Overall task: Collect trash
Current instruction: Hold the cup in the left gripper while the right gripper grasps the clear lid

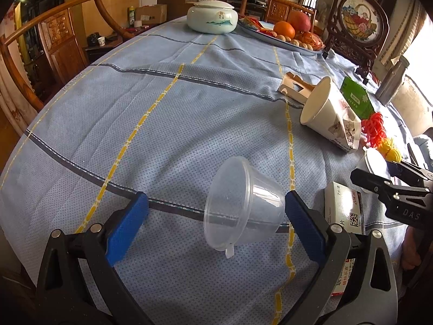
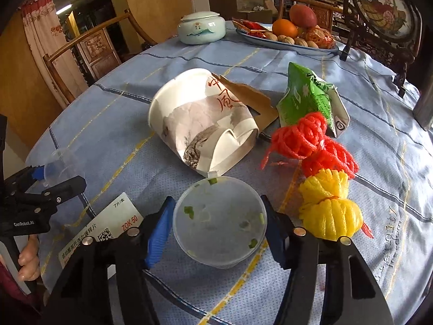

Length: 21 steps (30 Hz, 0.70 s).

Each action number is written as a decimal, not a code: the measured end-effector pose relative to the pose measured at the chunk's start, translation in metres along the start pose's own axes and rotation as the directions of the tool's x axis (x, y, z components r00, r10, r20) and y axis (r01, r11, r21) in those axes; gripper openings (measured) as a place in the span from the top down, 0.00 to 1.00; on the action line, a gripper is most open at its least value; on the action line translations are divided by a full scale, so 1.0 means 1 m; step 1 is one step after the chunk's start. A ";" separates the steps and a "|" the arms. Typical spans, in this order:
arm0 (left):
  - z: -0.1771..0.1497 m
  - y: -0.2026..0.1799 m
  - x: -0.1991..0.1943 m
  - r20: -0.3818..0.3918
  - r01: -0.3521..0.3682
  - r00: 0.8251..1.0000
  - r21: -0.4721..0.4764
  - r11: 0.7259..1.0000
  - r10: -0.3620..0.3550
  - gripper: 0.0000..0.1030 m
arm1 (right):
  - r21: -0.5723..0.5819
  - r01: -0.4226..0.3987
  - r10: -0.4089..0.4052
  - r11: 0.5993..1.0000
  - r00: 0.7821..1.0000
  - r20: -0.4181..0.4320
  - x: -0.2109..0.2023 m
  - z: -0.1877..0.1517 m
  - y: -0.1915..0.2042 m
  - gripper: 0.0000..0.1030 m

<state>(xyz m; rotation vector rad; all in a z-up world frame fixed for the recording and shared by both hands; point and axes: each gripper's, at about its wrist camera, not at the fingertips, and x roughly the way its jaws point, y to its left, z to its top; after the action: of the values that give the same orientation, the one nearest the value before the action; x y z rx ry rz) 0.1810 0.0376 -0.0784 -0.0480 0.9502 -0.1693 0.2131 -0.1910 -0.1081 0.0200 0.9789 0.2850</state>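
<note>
Item 1: my left gripper (image 1: 216, 211), fingers spread wide; a clear plastic cup (image 1: 243, 211) lies on its side between them, its base touching the right pad, the left pad well clear.

Item 2: my right gripper (image 2: 217, 216), fingers apart around a lidded plastic tub (image 2: 219, 222) flecked with scallion; whether the pads touch it, I cannot tell.

Item 3: beyond, on the blue tablecloth (image 2: 379, 140): crushed paper bowl (image 2: 200, 124), green packet (image 2: 311, 97), red and yellow foam nets (image 2: 322, 168), medicine box (image 2: 102, 230).
</note>
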 end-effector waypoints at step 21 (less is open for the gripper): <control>-0.001 -0.011 -0.011 0.040 -0.021 0.999 -0.024 1.000 0.022 0.63 | 0.078 -0.025 0.023 0.997 0.999 0.030 -0.009 -0.005 -0.013 0.45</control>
<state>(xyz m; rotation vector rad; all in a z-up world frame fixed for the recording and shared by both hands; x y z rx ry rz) 0.1729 0.0287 -0.0691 -0.0625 0.9123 -0.1373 0.2074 -0.2058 -0.1057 0.1068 0.9608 0.2676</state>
